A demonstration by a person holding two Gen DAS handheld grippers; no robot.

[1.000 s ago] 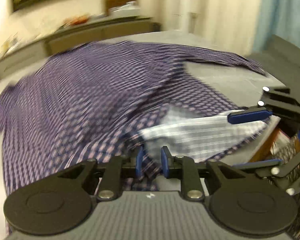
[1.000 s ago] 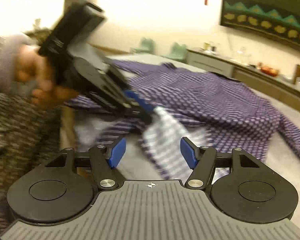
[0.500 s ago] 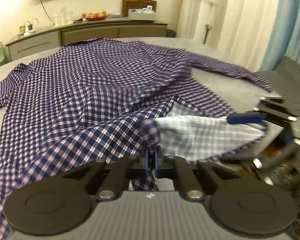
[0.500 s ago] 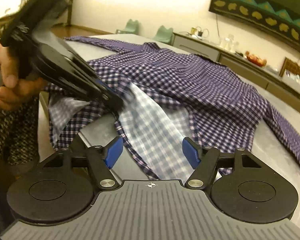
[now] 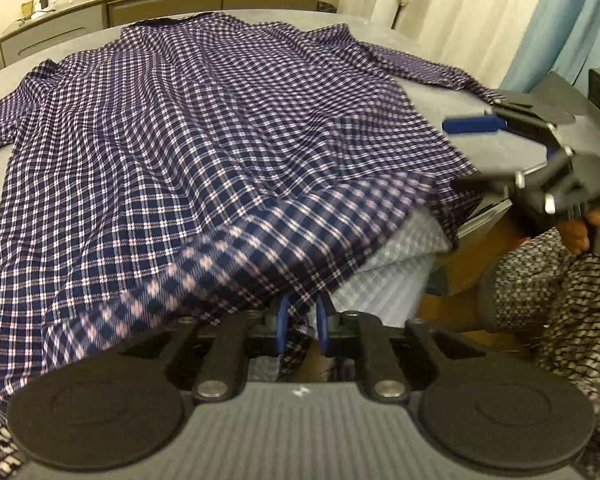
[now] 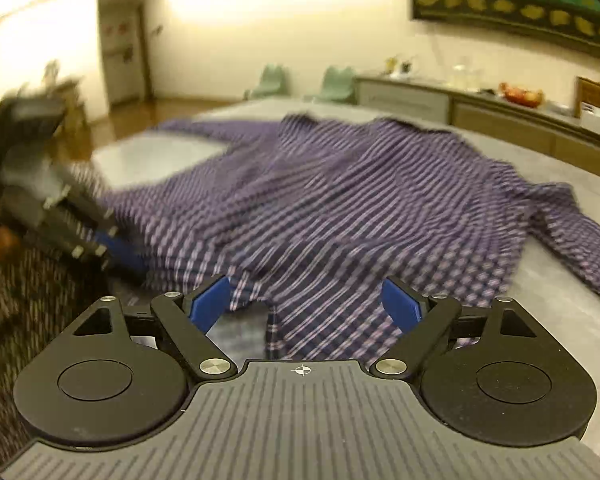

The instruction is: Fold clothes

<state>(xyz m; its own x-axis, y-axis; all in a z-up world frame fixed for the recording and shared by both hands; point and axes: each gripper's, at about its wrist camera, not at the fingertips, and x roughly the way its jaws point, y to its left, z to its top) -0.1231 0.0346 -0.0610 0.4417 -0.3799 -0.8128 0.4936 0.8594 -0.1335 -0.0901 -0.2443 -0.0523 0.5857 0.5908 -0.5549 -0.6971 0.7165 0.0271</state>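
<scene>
Our left gripper has its pads a narrow gap apart with the shirt hem hanging between them; we cannot tell if it pinches. Our right gripper gapes wide, holding nothing. The shirt lies spread on the table toward 12 o'clock. We should grip both hem corners firmly and evenly before lifting.

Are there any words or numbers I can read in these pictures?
No words or numbers can be read anywhere.
The right gripper body has only a small crosshair mark.
The left gripper body has a tiny white mark, too small to read.
The checked shirt shows no label.
</scene>
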